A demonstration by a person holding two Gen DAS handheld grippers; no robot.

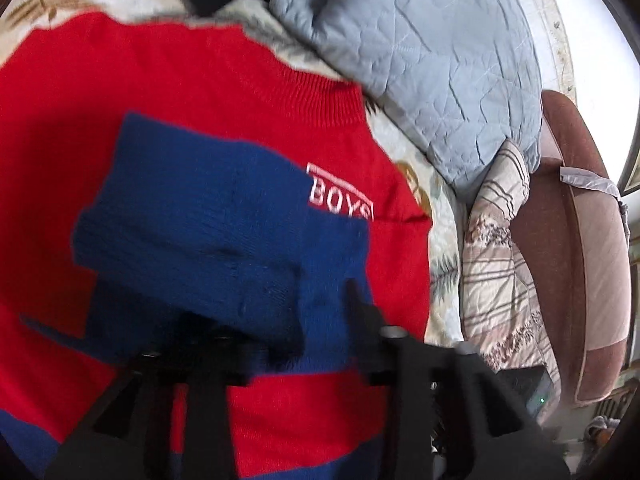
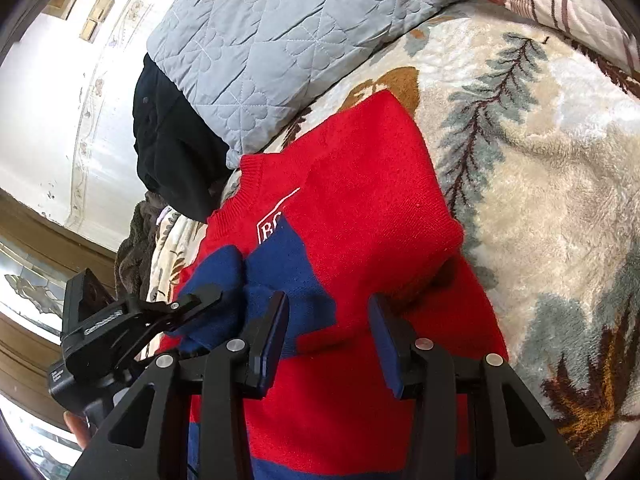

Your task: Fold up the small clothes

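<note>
Softly ribbed red-blue knit sweater

A red and blue sweater is lying across a leaf-patterned blanket, its blue sleeve draping over the left gripper, hiding the fingertips. A grey quilted pillow is sitting far right.

The red-and-blue sweater is matt ribbed knit lying on a plush, fuzzy fleece blanket, beside a stitched, crinkled grey quilted pillow, while the right hand-held gripper is matt black plastic with shiny metal pins.
</note>
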